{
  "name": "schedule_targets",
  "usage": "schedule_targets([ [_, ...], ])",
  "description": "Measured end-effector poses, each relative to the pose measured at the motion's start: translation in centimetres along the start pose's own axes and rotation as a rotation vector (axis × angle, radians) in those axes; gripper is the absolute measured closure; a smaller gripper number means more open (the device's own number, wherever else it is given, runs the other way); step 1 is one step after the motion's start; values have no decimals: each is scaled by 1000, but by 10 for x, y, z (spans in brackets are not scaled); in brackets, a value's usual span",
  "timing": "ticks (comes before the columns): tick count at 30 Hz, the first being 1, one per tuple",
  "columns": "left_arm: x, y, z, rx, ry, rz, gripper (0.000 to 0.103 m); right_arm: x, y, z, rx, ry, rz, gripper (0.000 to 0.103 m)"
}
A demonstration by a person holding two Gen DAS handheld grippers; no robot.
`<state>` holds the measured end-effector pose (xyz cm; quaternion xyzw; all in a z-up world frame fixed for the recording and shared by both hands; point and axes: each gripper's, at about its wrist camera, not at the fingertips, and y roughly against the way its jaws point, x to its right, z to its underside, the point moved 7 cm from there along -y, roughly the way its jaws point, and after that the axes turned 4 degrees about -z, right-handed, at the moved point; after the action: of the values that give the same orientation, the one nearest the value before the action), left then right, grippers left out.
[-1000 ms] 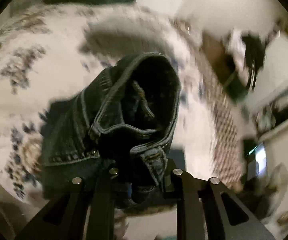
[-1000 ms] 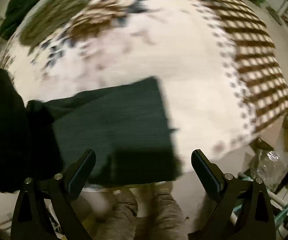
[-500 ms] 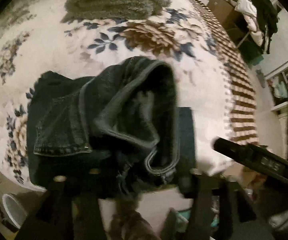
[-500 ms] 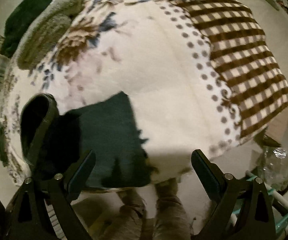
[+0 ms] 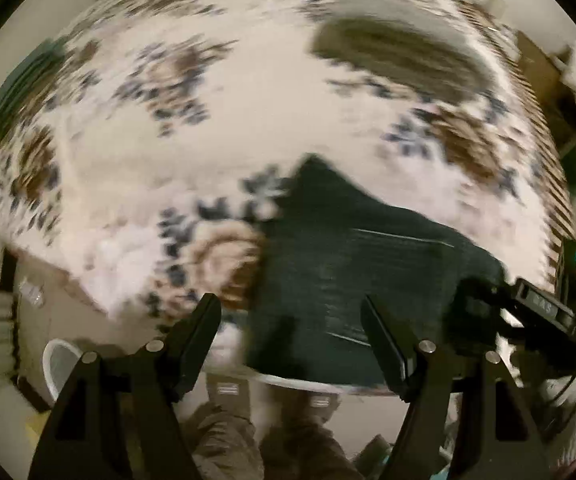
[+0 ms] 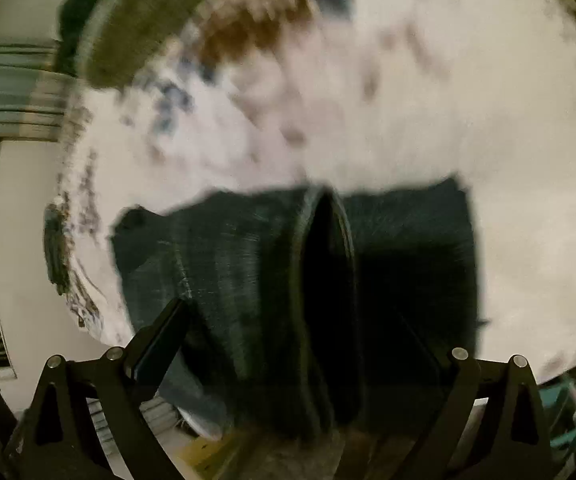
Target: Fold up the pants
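The dark blue jeans [image 5: 351, 264] lie folded in a flat block at the near edge of a flowered white bed cover [image 5: 216, 128]. My left gripper [image 5: 291, 320] is open and empty, hovering above the jeans' near left part. In the right wrist view the jeans [image 6: 240, 264] fill the lower middle, with a raised dark fold [image 6: 327, 272] in the centre. My right gripper [image 6: 295, 320] is open, its jaws spread wide on either side of that fold and close over the denim. Both views are motion-blurred.
The other gripper's body [image 5: 539, 312] shows at the right of the left wrist view. A grey-green pillow [image 5: 399, 56] lies at the far side of the bed. A white bin [image 5: 60, 368] stands on the floor at the lower left. The person's legs [image 5: 272, 432] are below the bed edge.
My left gripper let go of the jeans' waistband, opened and pulled back; the jeans now lie flat. My right gripper moved left and down over the jeans.
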<state>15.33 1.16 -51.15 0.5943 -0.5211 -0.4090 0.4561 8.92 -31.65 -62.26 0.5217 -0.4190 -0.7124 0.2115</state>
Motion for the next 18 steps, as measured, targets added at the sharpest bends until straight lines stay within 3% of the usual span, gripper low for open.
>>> schedule_targets([
  [1,-11,-6,-1,-9,18,-19,33,-2,-3,0,6,-4,-16,7],
  [3,-21,-13,-3,-12,37,-32,33,-15,-4,3,26,39,-39,70],
  [6,-28,-18,-5,-21,72,-21,33,-38,13,13,96,159,35,81],
  [9,-23,-16,-11,-9,69,10,33,-40,46,18,160,128,13,88],
  [14,5,-24,-17,-14,57,84,33,3,106,17,264,11,34,92],
  [18,40,-48,-16,-55,19,129,32,52,114,18,256,-86,74,93],
])
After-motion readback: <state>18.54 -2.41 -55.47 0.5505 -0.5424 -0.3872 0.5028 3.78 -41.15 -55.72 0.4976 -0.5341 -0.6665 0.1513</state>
